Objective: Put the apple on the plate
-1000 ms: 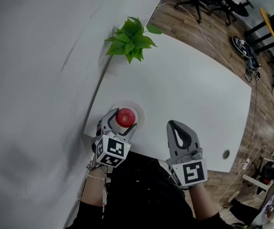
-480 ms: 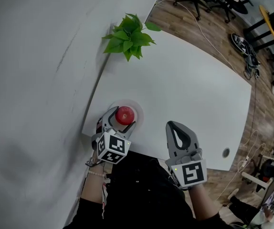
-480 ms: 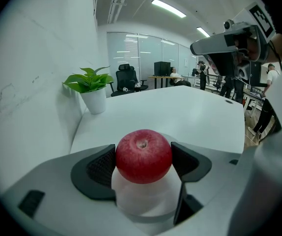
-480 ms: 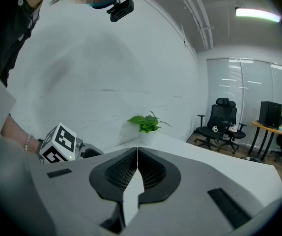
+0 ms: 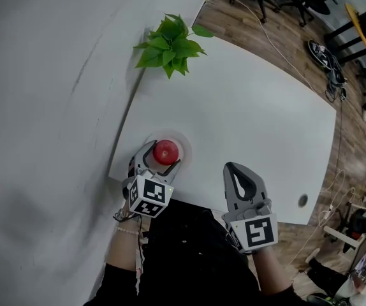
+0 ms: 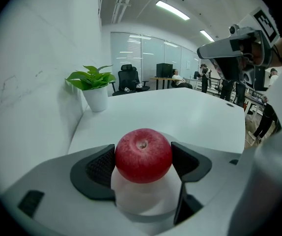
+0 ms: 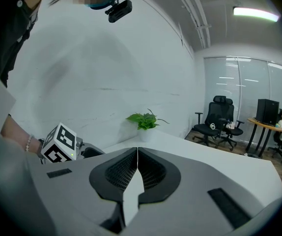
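While you hold the left gripper (image 5: 162, 158) over the near left corner of the white surface (image 5: 253, 101), its fingers are clamped on the red apple (image 6: 143, 155), w/ one pad touching each side and the stem end facing up. Apple is right over the white plate (image 6: 141, 200), which shows btwn the fingers underneath it; can't tell whether it rests on the plate or hangs just above. Plate lies near the surface's left edge, close to the wall (image 5: 43, 107). Your right gripper (image 7: 137, 156) is well apart to the right, at the near edge, fingers pressed together w/ nothing btwn them. Potted plant (image 5: 169, 46) stands at the far left of the surface by the wall, well apart from the plate
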